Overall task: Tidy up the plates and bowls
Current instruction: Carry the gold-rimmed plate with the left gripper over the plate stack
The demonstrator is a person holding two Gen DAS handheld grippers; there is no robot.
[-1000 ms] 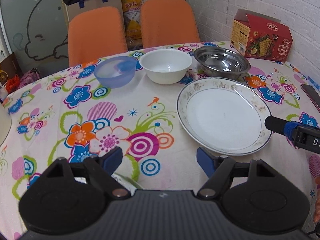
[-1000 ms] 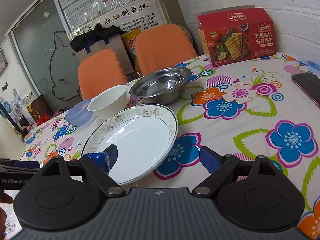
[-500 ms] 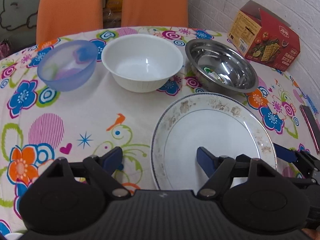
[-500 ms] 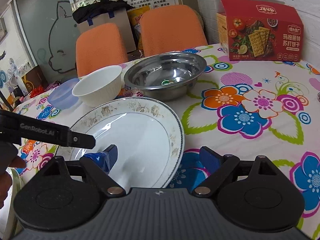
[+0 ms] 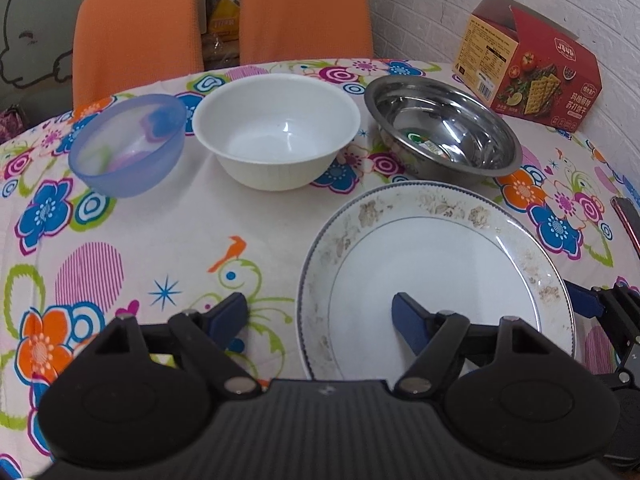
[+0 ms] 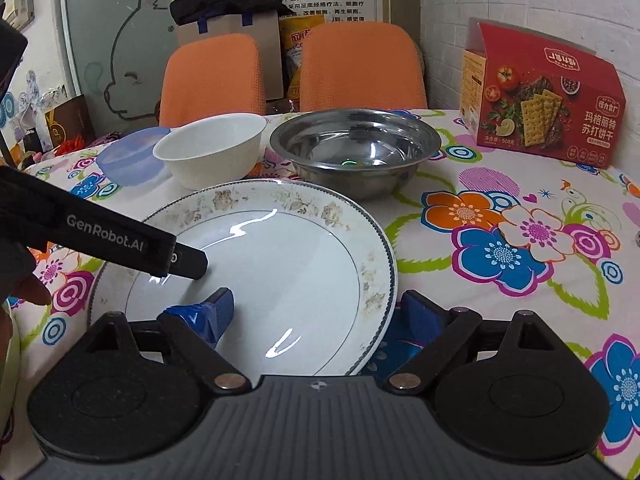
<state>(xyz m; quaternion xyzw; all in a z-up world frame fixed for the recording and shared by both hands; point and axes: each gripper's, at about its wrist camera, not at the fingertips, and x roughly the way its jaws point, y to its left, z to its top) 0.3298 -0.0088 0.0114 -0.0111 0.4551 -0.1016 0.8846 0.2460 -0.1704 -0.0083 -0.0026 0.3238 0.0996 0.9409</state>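
White brick wall point(image 6: 520, 0) at right; glass panel with rabbit drawing point(image 6: 120, 60) behind. Two orange chairs point(image 5: 304, 12) against a round table point(image 5: 160, 220) under flowered cloth. Red cracker box point(image 6: 540, 96) by the wall. Rimmed plate point(image 5: 432, 264) nearest, straddled at opposite edges by left gripper point(image 5: 320, 316) and right gripper point(image 6: 316, 312), both spread apart. Beyond: steel bowl point(image 5: 444, 132), white bowl point(image 5: 276, 128), blue bowl point(image 5: 128, 144).
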